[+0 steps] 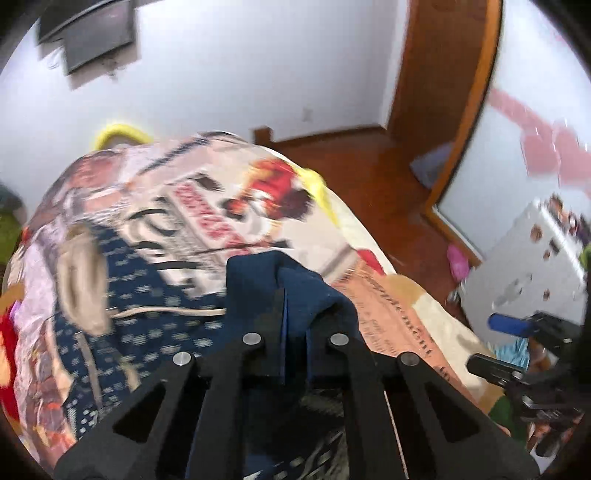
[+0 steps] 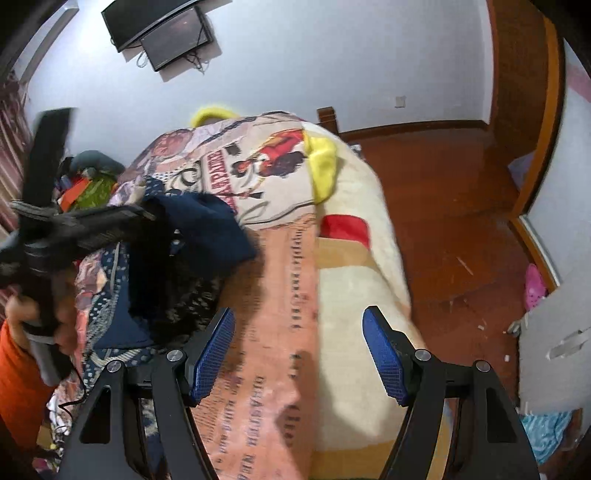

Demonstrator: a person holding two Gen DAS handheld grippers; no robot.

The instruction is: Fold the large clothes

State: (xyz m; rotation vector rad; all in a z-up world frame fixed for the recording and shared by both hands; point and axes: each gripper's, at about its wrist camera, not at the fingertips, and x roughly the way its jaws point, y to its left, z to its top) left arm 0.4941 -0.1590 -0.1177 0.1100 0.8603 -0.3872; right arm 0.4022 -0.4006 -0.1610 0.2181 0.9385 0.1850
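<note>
One edge of the dark blue garment (image 1: 291, 291) is clenched in the left gripper (image 1: 293, 328) and held above the printed blanket (image 2: 280, 332), its bulk hanging down and left of the right gripper (image 2: 299, 350), which is spread wide with nothing between its pads (the nearer free tool). Blanket lettering is seen but too blurred to be read.

Pale walls (image 2: 314, 55) carry two dark screens (image 2: 162, 33) high ahead of the gripper. A polished wooden floor (image 2: 443, 229) lies to its right, with a wooden door frame (image 2: 524, 74) beyond.
</note>
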